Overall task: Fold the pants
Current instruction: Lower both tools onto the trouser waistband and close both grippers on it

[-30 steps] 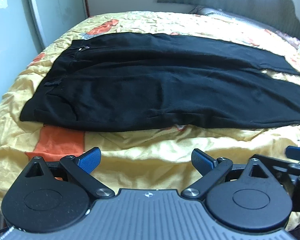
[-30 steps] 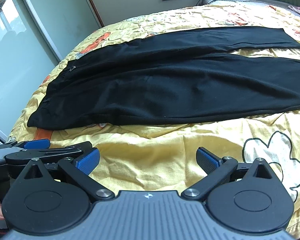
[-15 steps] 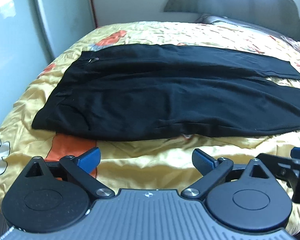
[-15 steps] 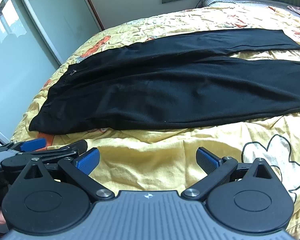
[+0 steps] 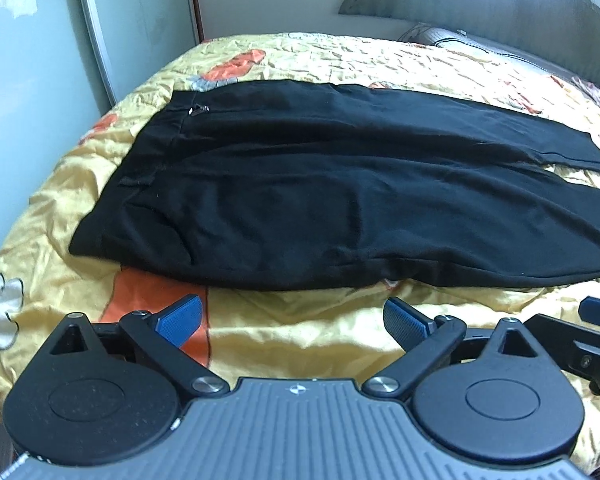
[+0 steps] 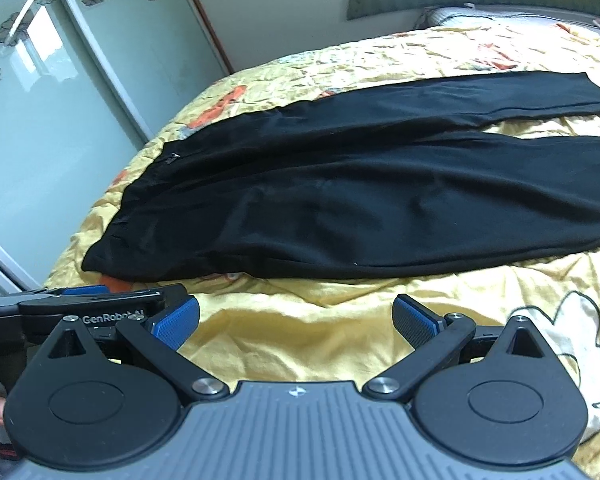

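Observation:
Black pants [image 5: 340, 192] lie flat on the yellow flowered bedspread [image 5: 308, 332], waistband at the left, the two legs running to the right and parting near the hems. They also show in the right wrist view [image 6: 360, 200]. My left gripper [image 5: 292, 320] is open and empty, just short of the pants' near edge below the waist end. My right gripper [image 6: 296, 318] is open and empty, over bare bedspread short of the near leg. The left gripper's body [image 6: 100, 308] shows at the left of the right wrist view.
A frosted sliding wardrobe door [image 6: 60, 92] stands close along the bed's left side. A grey headboard [image 5: 480, 4] and a pillow [image 6: 500, 14] are at the far end. The bedspread [image 6: 340, 332] is wrinkled between the grippers and the pants.
Both grippers have shifted left along the bed's near edge, so the waist end of the pants sits more central in view. Both stayed open. The pants have not moved.

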`<control>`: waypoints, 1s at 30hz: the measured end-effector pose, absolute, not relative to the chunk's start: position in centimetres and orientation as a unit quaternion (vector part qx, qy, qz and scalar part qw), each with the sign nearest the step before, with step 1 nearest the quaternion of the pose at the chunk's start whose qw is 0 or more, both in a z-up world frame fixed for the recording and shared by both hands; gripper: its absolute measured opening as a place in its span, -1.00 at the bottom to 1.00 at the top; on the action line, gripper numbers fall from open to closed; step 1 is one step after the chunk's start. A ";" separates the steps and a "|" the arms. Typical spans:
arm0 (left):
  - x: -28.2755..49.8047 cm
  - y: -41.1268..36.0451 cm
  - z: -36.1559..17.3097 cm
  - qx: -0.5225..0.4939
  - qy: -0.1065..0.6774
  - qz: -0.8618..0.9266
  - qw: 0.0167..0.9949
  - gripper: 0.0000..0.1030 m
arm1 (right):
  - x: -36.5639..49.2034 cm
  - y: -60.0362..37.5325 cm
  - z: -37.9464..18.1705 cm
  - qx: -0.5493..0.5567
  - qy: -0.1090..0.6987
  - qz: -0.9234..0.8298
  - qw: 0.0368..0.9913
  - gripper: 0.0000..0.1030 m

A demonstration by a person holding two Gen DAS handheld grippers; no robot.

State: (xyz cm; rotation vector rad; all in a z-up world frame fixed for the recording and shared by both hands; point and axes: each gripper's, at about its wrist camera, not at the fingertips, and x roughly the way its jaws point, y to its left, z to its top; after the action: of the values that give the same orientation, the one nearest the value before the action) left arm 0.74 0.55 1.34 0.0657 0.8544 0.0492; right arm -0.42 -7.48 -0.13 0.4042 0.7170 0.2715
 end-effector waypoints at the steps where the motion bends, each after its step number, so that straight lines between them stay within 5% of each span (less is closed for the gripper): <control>1: 0.8 0.6 1.3 0.035 0.413 0.025 0.910 0.91 | -0.3 -7.4 -0.1 0.194 0.345 0.135 0.908 1.00; 17: 3.5 2.2 0.7 0.036 0.419 0.022 0.907 0.91 | 3.0 -6.6 0.5 0.164 0.330 0.167 0.915 1.00; 30: 9.6 8.7 3.8 0.018 0.397 0.056 0.916 0.91 | 16.7 -3.9 5.6 -0.022 0.232 0.328 0.915 1.00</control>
State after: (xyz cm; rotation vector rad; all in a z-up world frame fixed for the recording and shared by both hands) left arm 9.63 8.69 3.83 0.0362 0.8178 0.1158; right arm 16.67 -3.92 5.60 -0.0459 0.4767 0.6758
